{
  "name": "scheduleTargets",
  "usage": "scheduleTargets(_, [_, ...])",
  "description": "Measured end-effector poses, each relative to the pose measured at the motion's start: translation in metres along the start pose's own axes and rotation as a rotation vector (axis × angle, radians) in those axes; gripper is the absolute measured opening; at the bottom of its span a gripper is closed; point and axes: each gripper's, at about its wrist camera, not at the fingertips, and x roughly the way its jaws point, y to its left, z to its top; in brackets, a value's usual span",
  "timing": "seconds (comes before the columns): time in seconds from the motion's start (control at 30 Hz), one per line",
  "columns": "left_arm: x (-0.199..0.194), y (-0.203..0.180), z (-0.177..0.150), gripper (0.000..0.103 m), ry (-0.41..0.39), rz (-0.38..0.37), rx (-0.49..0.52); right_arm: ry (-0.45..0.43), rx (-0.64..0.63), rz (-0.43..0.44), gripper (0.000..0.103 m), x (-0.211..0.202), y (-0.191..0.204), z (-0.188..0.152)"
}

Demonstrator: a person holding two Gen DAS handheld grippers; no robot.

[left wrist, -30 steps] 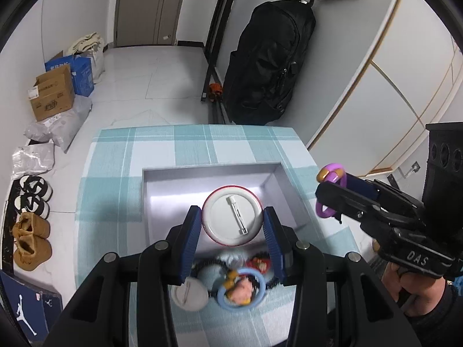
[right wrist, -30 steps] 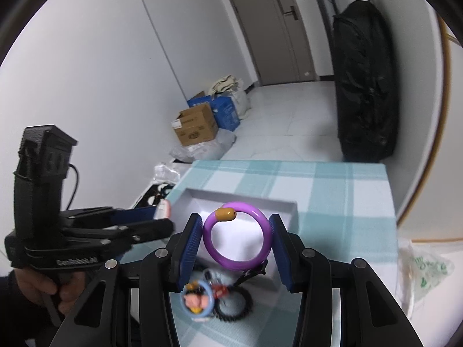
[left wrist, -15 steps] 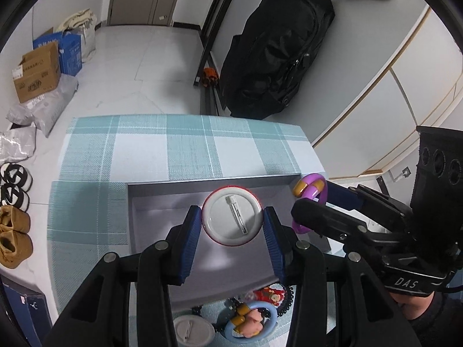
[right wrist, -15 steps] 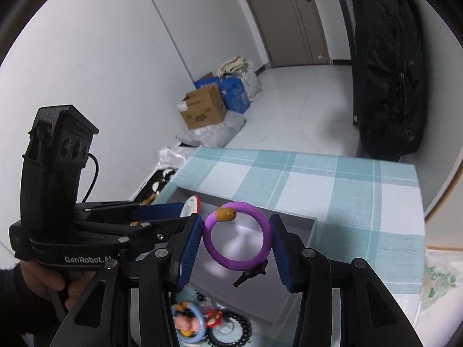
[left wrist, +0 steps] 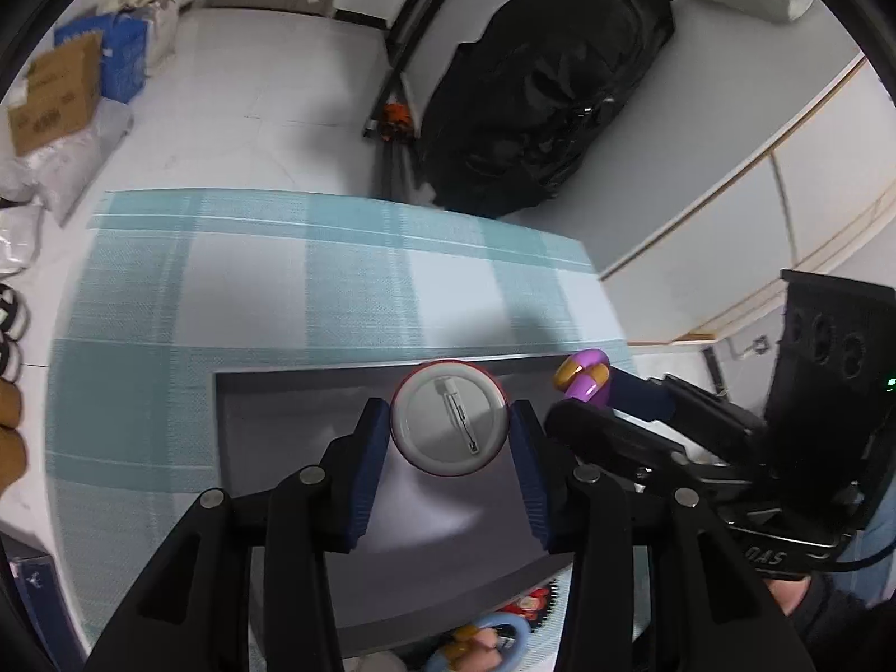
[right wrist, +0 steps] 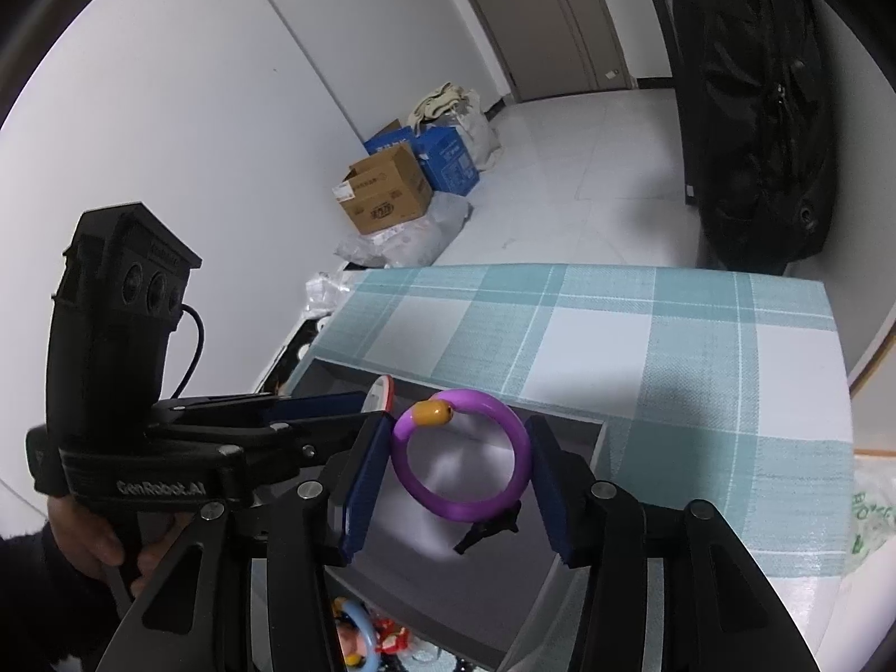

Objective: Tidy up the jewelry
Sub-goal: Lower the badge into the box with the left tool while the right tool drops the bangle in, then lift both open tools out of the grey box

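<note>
My left gripper is shut on a round white pin badge with a red rim, held over the grey tray. My right gripper is shut on a purple bangle with an orange bead, held over the same tray. In the left wrist view the bangle shows edge-on at the right, close beside the badge. In the right wrist view the badge shows edge-on at the left. A blue ring charm and red trinket lie on the cloth near the tray's front edge.
The tray sits on a teal checked tablecloth. A black backpack stands on the floor beyond the table. Cardboard and blue boxes stand by the wall. The table's right edge is near.
Both grippers have moved forward over the tray with their items. The loose trinkets have slid toward the bottom of both views. The two grippers have come closer together.
</note>
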Motion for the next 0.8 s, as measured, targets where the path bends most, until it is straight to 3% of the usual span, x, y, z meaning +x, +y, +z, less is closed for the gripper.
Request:
scheduleTargets(0.07, [-0.002,0.001,-0.001,0.048,-0.008,-0.012,-0.003,-0.035,-0.011,0.001,0.069,-0.008,0.002,0.001])
scheduleTargets(0.1, [-0.004,0.000,-0.001,0.058,-0.016,-0.008,-0.002,-0.056,-0.019,-0.009,0.075,-0.013,0.003,0.001])
scheduleTargets(0.13, [-0.007,-0.001,-0.001,0.066,-0.029,-0.004,0.000,-0.078,-0.027,-0.019,0.077,-0.019,0.004,0.002])
scheduleTargets(0.17, [-0.010,-0.001,-0.002,0.068,-0.040,-0.003,0.000,-0.097,-0.029,-0.017,0.079,-0.023,0.004,0.002])
scheduleTargets(0.33, [-0.023,-0.004,-0.003,0.068,-0.075,0.010,-0.004,-0.142,-0.002,-0.017,0.082,-0.039,0.001,0.003])
scheduleTargets(0.8, [-0.053,-0.029,-0.032,0.069,-0.210,0.204,0.075,-0.192,-0.012,-0.055,0.097,-0.059,0.014,-0.013])
